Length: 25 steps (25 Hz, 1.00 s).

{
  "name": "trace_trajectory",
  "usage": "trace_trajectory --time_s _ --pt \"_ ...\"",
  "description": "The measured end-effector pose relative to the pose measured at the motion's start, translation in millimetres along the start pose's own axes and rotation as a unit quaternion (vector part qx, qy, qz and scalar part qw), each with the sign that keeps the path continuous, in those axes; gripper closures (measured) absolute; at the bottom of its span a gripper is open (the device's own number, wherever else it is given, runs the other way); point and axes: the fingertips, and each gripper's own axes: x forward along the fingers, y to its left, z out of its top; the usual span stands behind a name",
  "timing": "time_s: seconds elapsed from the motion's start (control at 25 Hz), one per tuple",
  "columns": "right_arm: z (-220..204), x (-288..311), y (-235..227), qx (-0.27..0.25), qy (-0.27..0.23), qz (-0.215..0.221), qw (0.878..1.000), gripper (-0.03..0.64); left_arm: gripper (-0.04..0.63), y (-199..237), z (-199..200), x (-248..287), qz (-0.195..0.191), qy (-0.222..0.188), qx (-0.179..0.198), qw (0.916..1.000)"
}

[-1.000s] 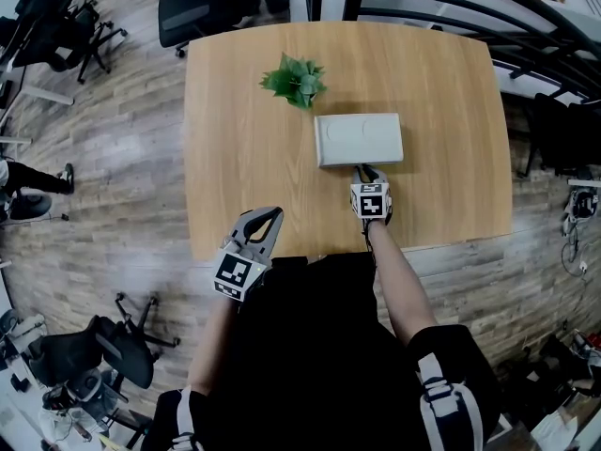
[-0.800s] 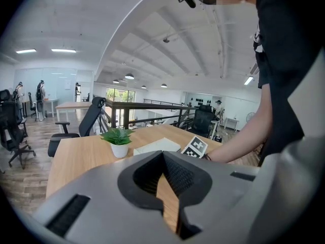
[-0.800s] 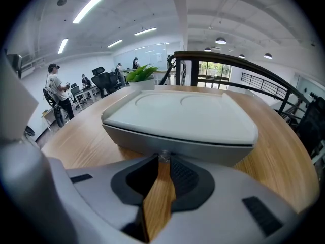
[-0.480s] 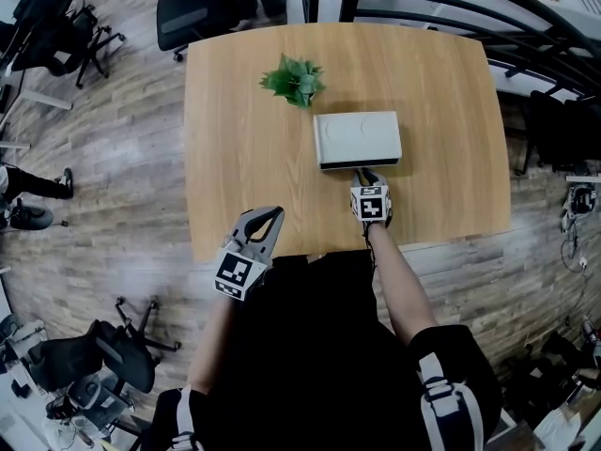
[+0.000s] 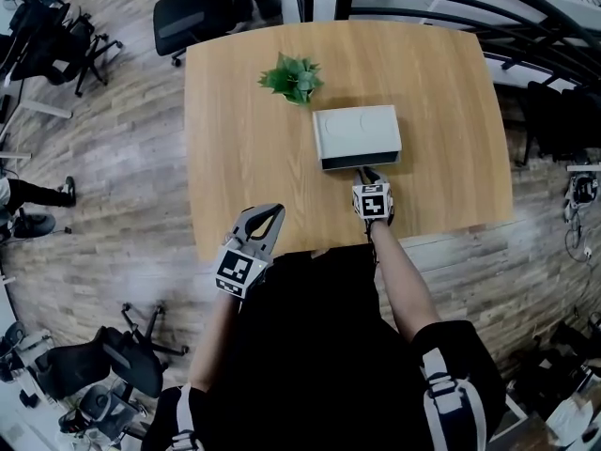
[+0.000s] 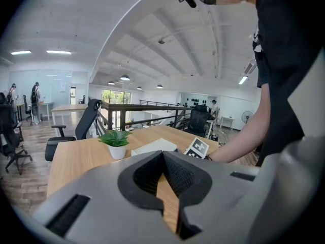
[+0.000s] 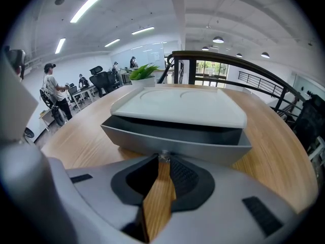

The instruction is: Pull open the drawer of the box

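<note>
wood-grain table [image 5: 244, 148] is seen from above in the head view, with a pale grey box [image 5: 357, 130] set on it right of centre. a drawer [image 5: 360, 163] is shown drawn a little way out of the box's near side, as a dark strip under the lid. the right gripper [image 5: 364, 172] is held at the middle of the drawer front, its marker cube [image 5: 372, 202] facing up. the left gripper [image 5: 267, 216] is held near the table's near edge, well apart from the box. a potted plant [image 5: 293, 77] is placed just beyond the box's far left corner, and an office chair [image 5: 192, 9] is parked past the far edge.

through the left gripper view, the jaws are seen pressed together at the tips with nothing between them; bare tabletop is visible through the gap behind the tips. the plant, the box and the other gripper's cube are seen beyond.

through the right gripper view, the jaws are seen closed on a small metal knob [image 7: 163, 157] at the centre of the drawer front. the grey drawer is shown partly out beneath the white lid, with dark space visible inside. a person [image 7: 52, 92] is seen standing in the background at left.
</note>
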Motion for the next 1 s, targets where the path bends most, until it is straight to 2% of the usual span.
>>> trace_trajectory --time_s 0.52,0.76,1.0 --pt "-23.3 -15.9 7.7 -0.004 0.01 -0.005 1.0 0.535 0.572 -3.9 -0.7 -4.9 -0.016 -0.008 0.003 0.9998" --pt "-19.9 -21.2 8.5 -0.019 0.007 -0.013 1.0 0.534 0.572 -8.0 -1.5 -6.2 -0.025 -0.008 0.004 0.9997" --pt "-27.1 -24.9 11.2 -0.007 0.004 -0.017 1.0 0.534 0.572 -9.8 -5.2 -6.6 -0.034 -0.003 0.009 0.9994"
